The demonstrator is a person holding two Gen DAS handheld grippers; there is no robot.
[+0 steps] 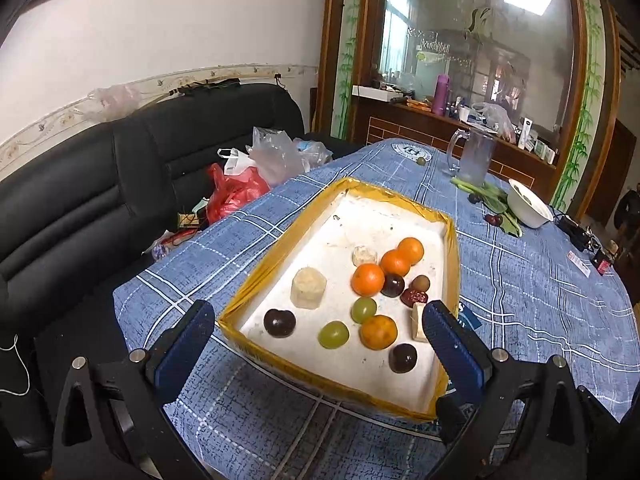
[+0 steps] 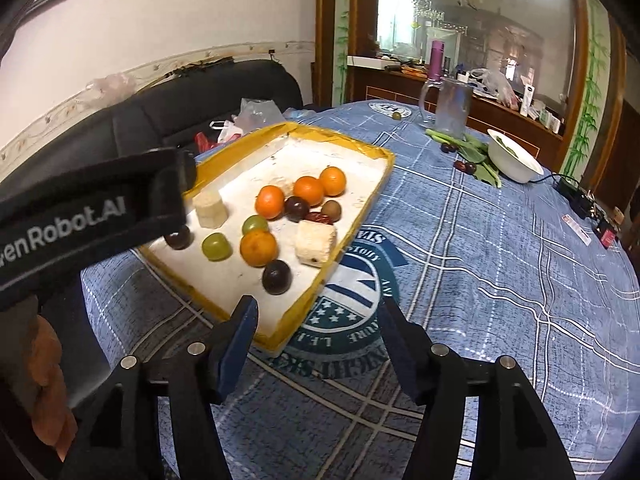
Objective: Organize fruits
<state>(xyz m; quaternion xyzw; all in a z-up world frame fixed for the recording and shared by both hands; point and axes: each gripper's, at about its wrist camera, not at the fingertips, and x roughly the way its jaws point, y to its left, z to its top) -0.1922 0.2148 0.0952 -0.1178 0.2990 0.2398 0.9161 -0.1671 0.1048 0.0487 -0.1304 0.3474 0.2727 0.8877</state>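
Blue plaid desk (image 1: 520,300) by a black sofa, fruit gathered in a yellow-rimmed tray (image 1: 451,248).
From the tray's left: my left gripper (image 1: 316,328) spread wide and empty at its near edge, then my right gripper (image 2: 320,320) part open, empty, off its near corner. Inside the tray, oranges (image 1: 367,279) are firm, so I'd pinch across the middle; green grapes (image 1: 333,334) are slick and soft, needing a light squeeze.

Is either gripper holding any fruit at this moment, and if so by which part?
Nothing is held. The left gripper and the right gripper both stand open and empty; all fruit lies loose in the yellow-rimmed white tray.
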